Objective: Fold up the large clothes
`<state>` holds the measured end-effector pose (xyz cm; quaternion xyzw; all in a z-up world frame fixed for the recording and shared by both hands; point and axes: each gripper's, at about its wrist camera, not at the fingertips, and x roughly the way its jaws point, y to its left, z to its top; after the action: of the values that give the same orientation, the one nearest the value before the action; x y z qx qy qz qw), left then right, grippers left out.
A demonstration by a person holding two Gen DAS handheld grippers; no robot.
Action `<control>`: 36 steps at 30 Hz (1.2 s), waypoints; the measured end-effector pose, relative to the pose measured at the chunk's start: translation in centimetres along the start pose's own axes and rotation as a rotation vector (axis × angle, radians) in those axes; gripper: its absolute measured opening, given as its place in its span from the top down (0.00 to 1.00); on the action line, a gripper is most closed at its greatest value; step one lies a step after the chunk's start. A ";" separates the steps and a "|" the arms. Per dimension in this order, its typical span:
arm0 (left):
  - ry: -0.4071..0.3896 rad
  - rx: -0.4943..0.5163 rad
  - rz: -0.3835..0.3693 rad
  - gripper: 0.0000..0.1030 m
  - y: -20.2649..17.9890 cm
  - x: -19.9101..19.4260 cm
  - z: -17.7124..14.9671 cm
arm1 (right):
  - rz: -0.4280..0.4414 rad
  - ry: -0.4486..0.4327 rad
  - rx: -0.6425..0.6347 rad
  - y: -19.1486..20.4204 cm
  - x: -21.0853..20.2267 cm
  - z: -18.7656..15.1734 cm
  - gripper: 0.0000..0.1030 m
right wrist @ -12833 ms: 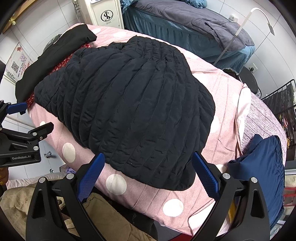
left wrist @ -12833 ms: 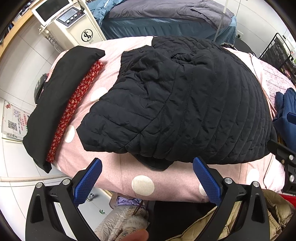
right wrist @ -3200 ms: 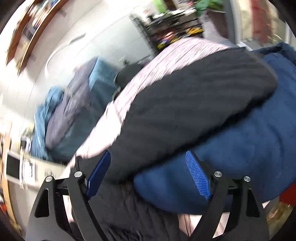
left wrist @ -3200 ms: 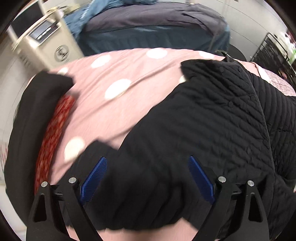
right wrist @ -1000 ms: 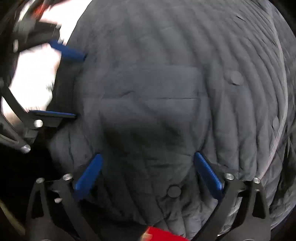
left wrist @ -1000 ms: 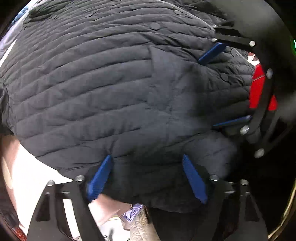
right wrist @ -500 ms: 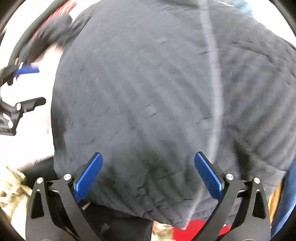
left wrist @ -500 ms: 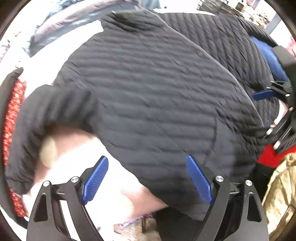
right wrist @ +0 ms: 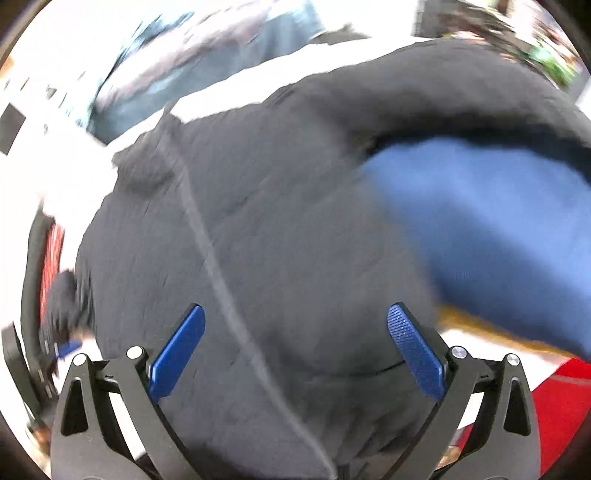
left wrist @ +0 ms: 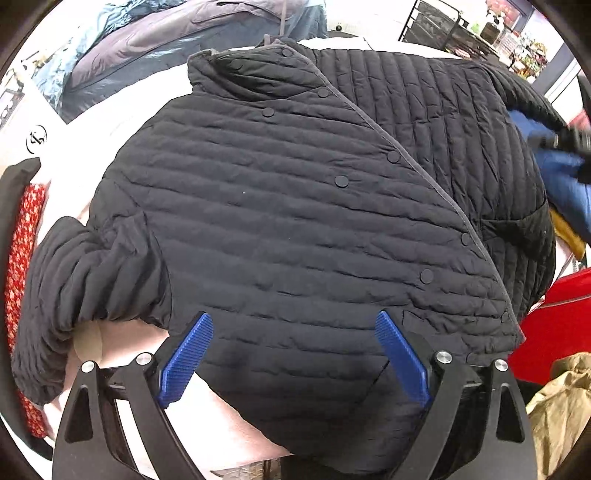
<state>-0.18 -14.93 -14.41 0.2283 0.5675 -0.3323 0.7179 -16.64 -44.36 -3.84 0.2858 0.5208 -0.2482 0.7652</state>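
Since earlier frame: black quilted jacket (left wrist: 295,221) flipped front-up, spread flat. Left gripper (left wrist: 291,354) jaws just opening, nothing held; right gripper (right wrist: 295,347) jaws wide, empty. Step: spreading done. Next: grasp bunched sleeve (left wrist: 92,280), fold inward.

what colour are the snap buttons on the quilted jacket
Black, matching the black quilted jacket; the snap buttons run along its front edge. The left wrist view shows them best.

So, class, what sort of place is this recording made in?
Probably a bedroom or dorm-like room: a black quilted jacket lies on a pink bed cover, a second bed with grey bedding stands behind, and a black wire rack.
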 end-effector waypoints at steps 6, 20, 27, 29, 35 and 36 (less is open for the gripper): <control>0.014 -0.028 0.040 0.14 1.3 -0.2 0.2 | 0.008 -0.151 0.379 -11.9 -3.9 5.8 0.05; 0.042 -0.106 0.064 0.14 3.2 0.5 1.5 | 0.068 -0.321 0.901 -25.6 -3.2 9.1 0.11; 0.056 -0.119 0.063 0.14 3.2 1.1 2.4 | -0.065 -0.352 0.856 -25.4 -2.7 11.7 0.39; 0.058 -0.124 0.061 0.14 3.3 1.3 2.5 | -0.073 -0.357 0.855 -26.1 -2.9 11.7 0.47; 0.062 -0.147 0.056 0.14 3.6 1.6 2.6 | -0.042 -0.399 0.830 -26.4 -4.9 12.3 0.84; 0.061 -0.150 0.055 0.14 3.7 1.6 2.7 | -0.056 -0.409 0.796 -25.8 -5.6 13.0 0.85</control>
<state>4.54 -14.66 -15.48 0.1993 0.6059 -0.2617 0.7243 -27.45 -71.37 0.60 0.4886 0.2301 -0.5014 0.6760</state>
